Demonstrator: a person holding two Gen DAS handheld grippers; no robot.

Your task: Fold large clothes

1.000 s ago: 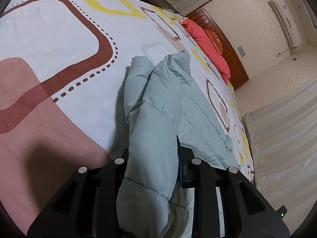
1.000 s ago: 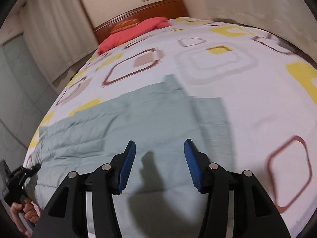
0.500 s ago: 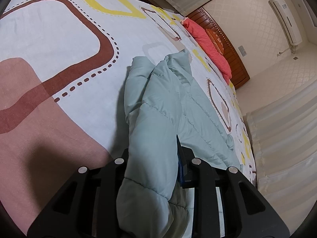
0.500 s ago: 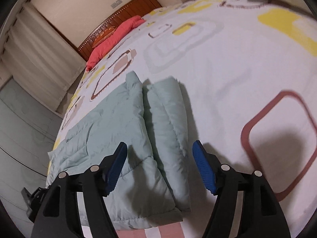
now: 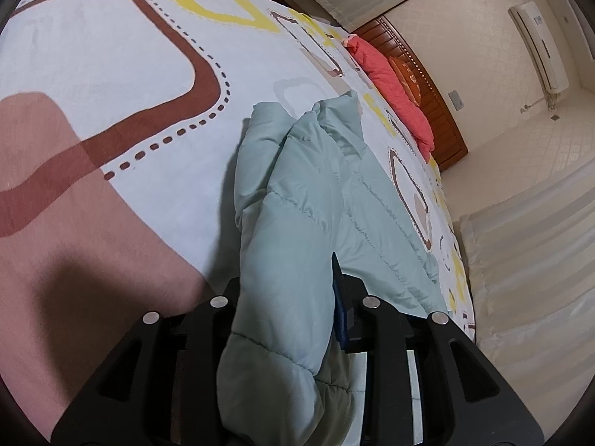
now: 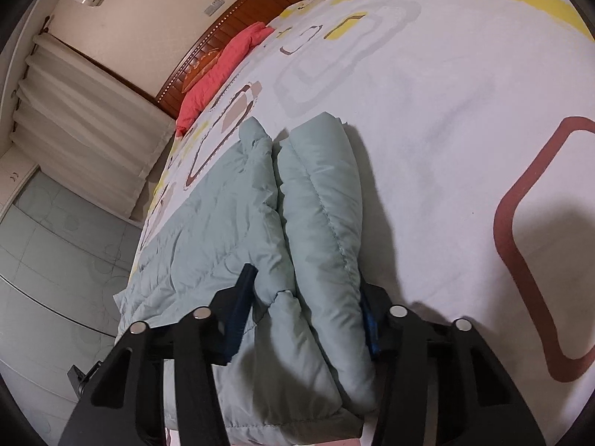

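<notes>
On the patterned bed, both tools, left and right, pinching the mint quilted jacket.

One pale green quilted jacket lies on one bed. One coral blanket and one orange pillow sit by one wooden headboard. One air conditioner hangs above.
</notes>
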